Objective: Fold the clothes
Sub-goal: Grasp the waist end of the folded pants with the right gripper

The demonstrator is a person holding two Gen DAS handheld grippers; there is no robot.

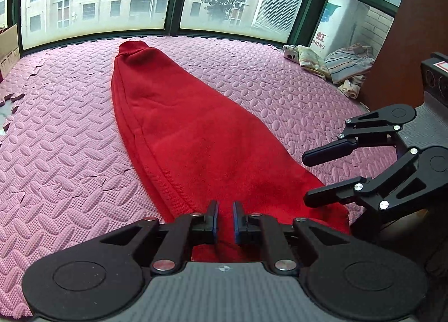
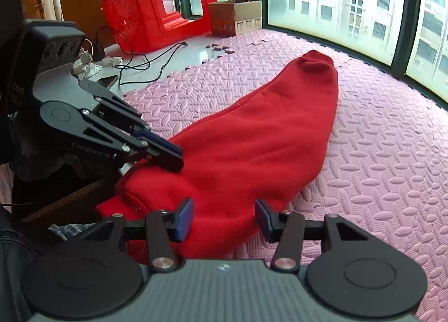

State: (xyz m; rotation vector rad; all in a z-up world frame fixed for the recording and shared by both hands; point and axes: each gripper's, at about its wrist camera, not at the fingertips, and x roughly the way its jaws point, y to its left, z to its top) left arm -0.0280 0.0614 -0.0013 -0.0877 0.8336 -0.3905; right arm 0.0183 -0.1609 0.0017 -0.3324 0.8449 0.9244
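Note:
A red fleece garment (image 1: pixel 190 131), folded into a long narrow strip, lies on the pink foam mat (image 1: pixel 56 126) and runs toward the window. My left gripper (image 1: pixel 225 218) is at the strip's near end, its blue pads almost together with red fabric pinched between them. The right wrist view shows that gripper (image 2: pixel 173 158) at the garment's (image 2: pixel 266 131) near left corner, where the cloth rises to its tips. My right gripper (image 2: pixel 224 221) is open, its fingers straddling the near end. From the left wrist view the right gripper (image 1: pixel 306 177) is at the strip's right edge.
A pile of striped and patterned cloths (image 1: pixel 344 64) lies at the far right by a wooden cabinet (image 1: pixel 406 42). An overturned red plastic stool (image 2: pixel 156 14), a cardboard box (image 2: pixel 235 16) and black cables (image 2: pixel 145 64) sit beyond the mat's (image 2: pixel 392 154) left edge. Windows line the far side.

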